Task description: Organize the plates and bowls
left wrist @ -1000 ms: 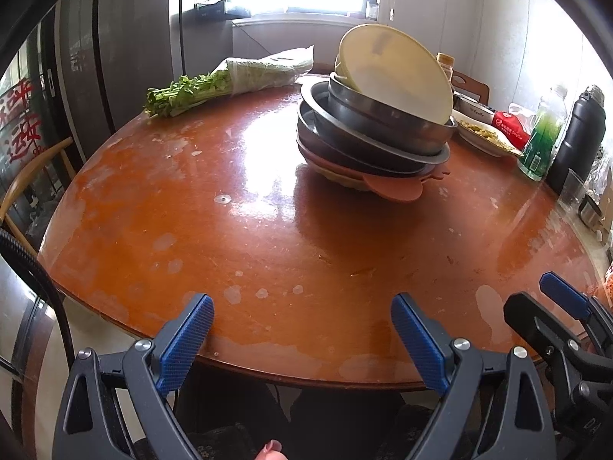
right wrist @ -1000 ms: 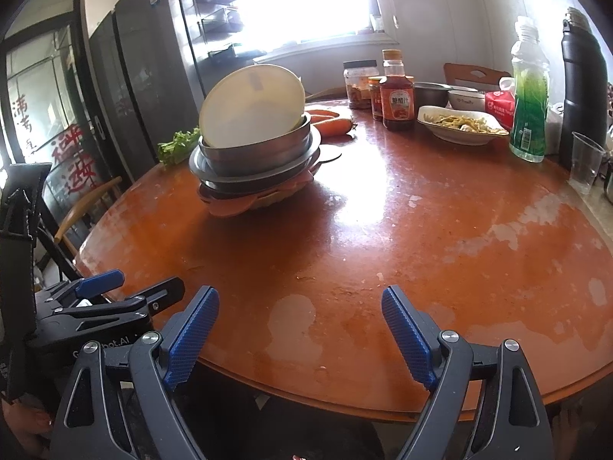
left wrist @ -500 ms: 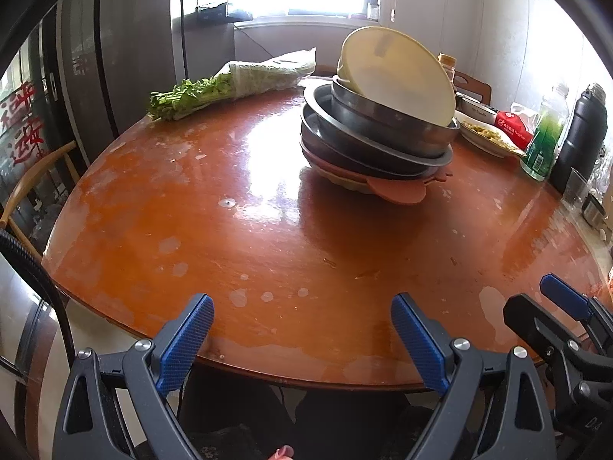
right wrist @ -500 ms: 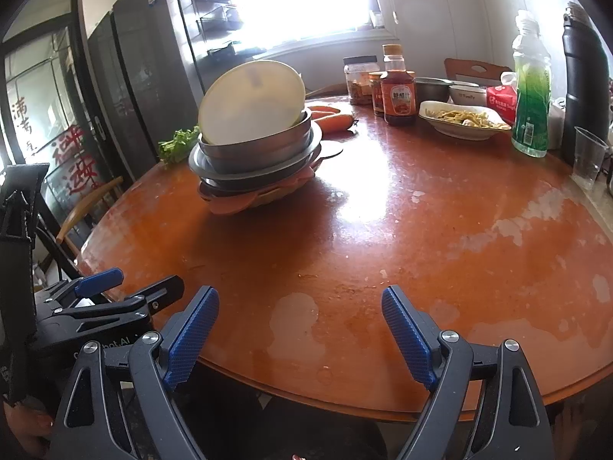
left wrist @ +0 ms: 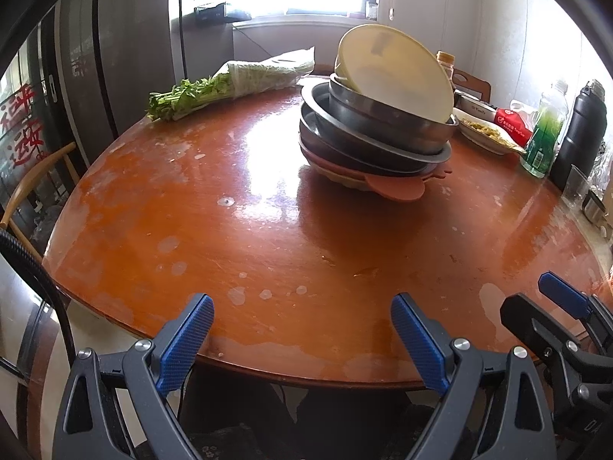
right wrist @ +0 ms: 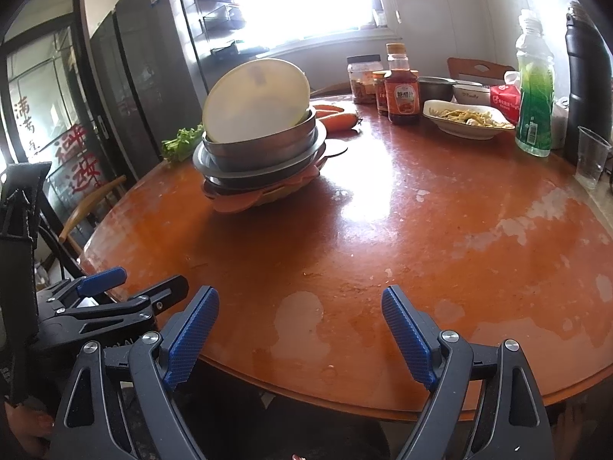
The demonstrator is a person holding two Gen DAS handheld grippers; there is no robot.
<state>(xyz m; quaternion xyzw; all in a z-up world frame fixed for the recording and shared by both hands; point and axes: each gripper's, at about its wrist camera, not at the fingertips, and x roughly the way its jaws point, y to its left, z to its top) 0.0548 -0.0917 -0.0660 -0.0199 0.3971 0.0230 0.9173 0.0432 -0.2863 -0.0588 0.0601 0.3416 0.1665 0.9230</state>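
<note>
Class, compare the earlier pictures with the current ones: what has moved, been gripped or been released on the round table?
Nothing visibly changed: the left gripper and right gripper stay open and empty at the table's near edge, and the stack of bowls and plates sits untouched.

Both wrist views look down across the table [left wrist: 268,230] from its near edge, sharing the dish stack [right wrist: 260,145].
</note>
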